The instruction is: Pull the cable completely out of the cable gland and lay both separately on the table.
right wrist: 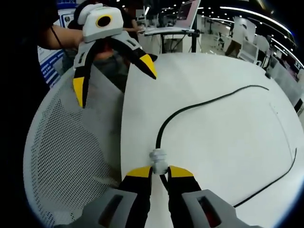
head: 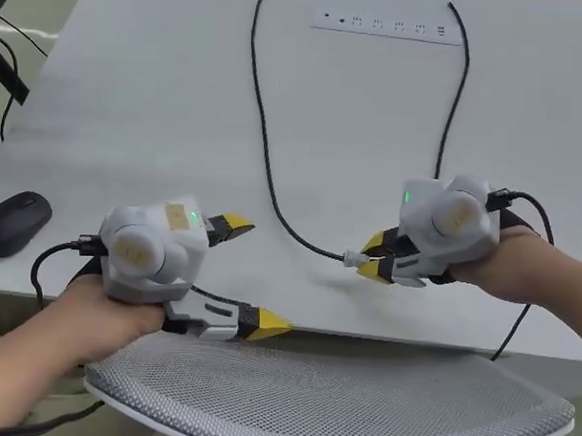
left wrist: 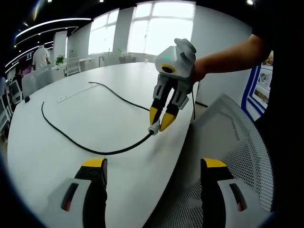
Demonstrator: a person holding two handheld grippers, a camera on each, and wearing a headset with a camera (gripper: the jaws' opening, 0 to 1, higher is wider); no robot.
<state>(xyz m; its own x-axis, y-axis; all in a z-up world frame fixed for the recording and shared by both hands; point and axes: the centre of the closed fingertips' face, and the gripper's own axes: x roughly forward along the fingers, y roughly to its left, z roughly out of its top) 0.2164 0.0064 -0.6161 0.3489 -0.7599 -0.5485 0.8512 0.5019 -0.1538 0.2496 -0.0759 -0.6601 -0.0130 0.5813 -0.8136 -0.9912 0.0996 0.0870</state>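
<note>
The right gripper [head: 368, 257] hangs just above the near edge of the white bench [head: 133, 98], towards its right end. Its yellow-tipped jaws are drawn narrow and pinch the rear of the small white plastic cable gland [head: 353, 259]. In the right gripper view the gland [right wrist: 159, 160] sits right at the two tips, its front poking out past them, and a dark strand lies in the slit between the jaws behind it. Whether that strand is the cable's short tail I cannot tell.

The thin black cable [head: 265, 131] is threaded in the gland. From there it lies on the bench, curving left and away towards the far edge, then loops round past the long white power strip [head: 388, 27] that lies by that edge.

The left gripper [head: 256, 272] is held at the near edge, left of the middle, well apart from the gland. Its jaws are spread wide with nothing between them, one tip over the bench top and the other out past the edge above the grey mesh chair seat [head: 342, 392]. The left gripper view looks between them towards the right gripper [left wrist: 160, 121] and the gland [left wrist: 154, 128].

A black computer mouse [head: 16, 223] rests near the left edge of the bench.
</note>
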